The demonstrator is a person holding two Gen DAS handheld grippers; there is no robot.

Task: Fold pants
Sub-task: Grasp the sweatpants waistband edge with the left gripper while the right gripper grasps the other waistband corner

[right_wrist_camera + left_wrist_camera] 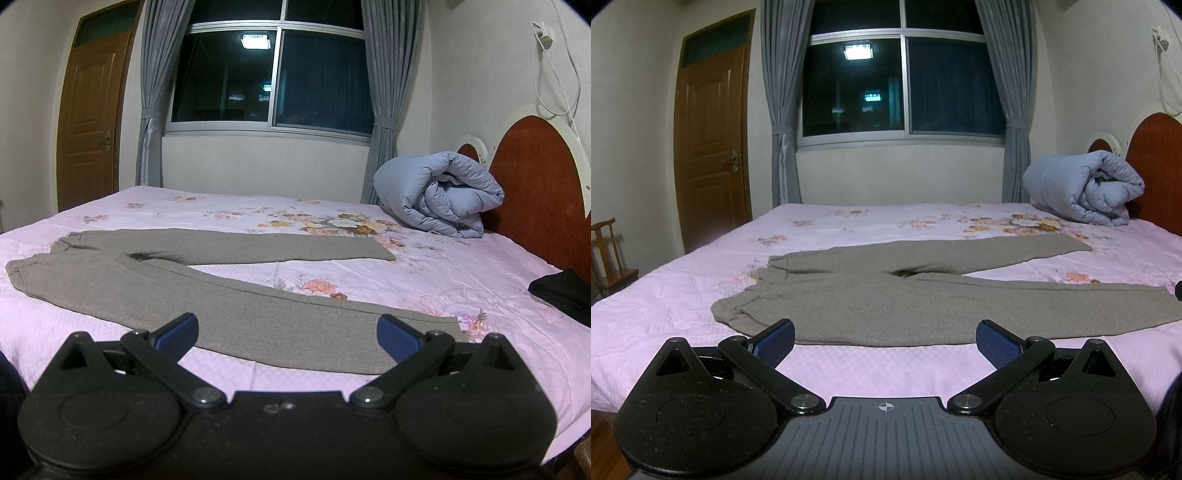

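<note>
Grey pants (871,299) lie flat and spread out on the pink floral bed sheet (683,280), waistband to the left, two legs splayed to the right. My left gripper (885,343) is open and empty, just in front of the near edge of the pants by the waist. In the right wrist view the pants (229,306) lie with the near leg's cuff at the right. My right gripper (287,338) is open and empty, hovering at the near edge of that lower leg.
A rolled blue duvet (439,192) sits at the headboard (535,177) on the right. A black cloth (565,291) lies at the bed's right edge. A wooden chair (609,254) stands left of the bed, near the door (709,147).
</note>
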